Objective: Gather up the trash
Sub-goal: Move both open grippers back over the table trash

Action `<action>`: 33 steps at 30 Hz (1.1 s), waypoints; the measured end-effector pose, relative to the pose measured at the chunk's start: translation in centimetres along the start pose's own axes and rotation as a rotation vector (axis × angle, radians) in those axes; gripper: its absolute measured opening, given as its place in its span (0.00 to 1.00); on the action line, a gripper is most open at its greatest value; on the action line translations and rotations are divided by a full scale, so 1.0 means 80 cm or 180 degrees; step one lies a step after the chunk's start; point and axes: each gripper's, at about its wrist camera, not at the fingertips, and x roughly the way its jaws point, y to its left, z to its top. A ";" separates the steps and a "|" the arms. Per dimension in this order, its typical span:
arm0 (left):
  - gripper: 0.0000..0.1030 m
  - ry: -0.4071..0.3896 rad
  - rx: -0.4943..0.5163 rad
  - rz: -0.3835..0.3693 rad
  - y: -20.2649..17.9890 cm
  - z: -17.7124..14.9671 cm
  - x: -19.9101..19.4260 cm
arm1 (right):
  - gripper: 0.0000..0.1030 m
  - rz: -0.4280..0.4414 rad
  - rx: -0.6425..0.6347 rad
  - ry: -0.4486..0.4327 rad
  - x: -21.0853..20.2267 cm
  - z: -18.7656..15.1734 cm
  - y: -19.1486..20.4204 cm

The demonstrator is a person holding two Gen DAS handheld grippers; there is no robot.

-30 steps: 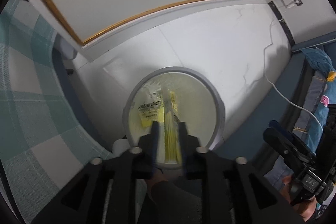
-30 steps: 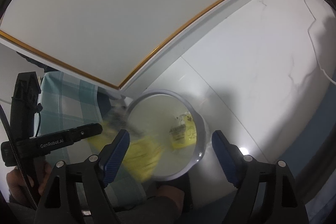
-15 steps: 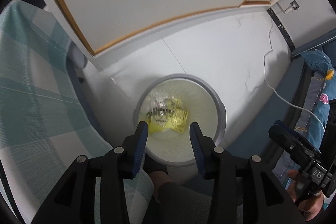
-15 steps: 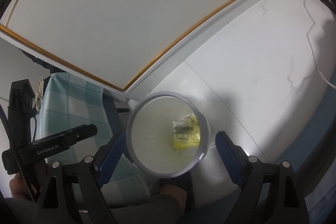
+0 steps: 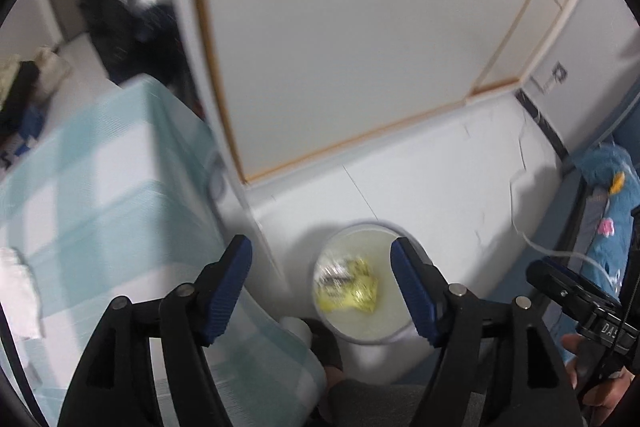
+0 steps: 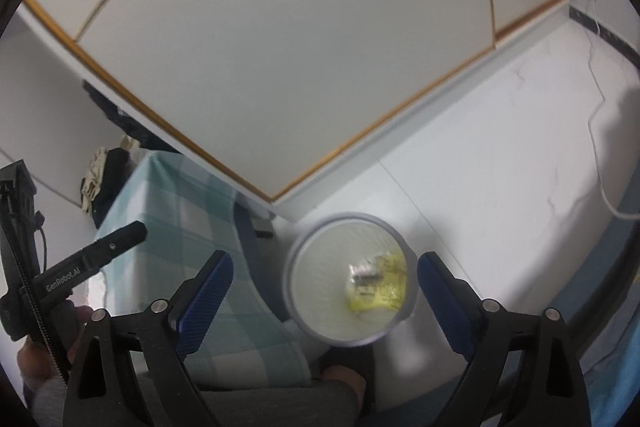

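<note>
A: Left wrist view: the left gripper (image 5: 322, 289) is spreading, nothing between its pads; yellow wrappers (image 5: 352, 289) lie inside the round bin (image 5: 394, 331) below.

B: Right wrist view: the right gripper (image 6: 322, 297) is widening too, empty, above the same bin (image 6: 316, 259) with wrappers (image 6: 378, 287) inside.

A round trash bin (image 6: 348, 283) with a pale grey rim stands upright on the white floor, its mouth open and its inside lined pale yellow-white. At its bottom lies the trash (image 6: 378, 285) — a crumpled yellow wrapper with dark print and a shiny clear bit against it — sitting toward three o'clock of the bin's middle in the right wrist view. In the left wrist view the same bin (image 5: 366, 229) shows blurred, the yellow wad (image 5: 352, 287) near its centre.
</note>
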 end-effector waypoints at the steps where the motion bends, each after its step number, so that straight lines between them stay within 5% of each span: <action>1: 0.67 -0.0071 -0.0029 0.0027 0.007 0.001 -0.009 | 0.92 0.0023 -0.0025 -0.0033 -0.005 0.002 0.007; 16: 0.80 -0.0995 -0.0590 0.0465 0.127 -0.017 -0.149 | 1.00 0.0730 -0.0768 -0.0666 -0.092 0.003 0.185; 25: 0.82 -0.1408 -0.0870 0.0770 0.203 -0.052 -0.222 | 1.00 0.1046 -0.1299 -0.0634 -0.096 -0.023 0.301; 33: 0.83 -0.1519 -0.1179 0.0860 0.284 -0.082 -0.246 | 1.00 0.1174 -0.1710 -0.0540 -0.073 -0.052 0.395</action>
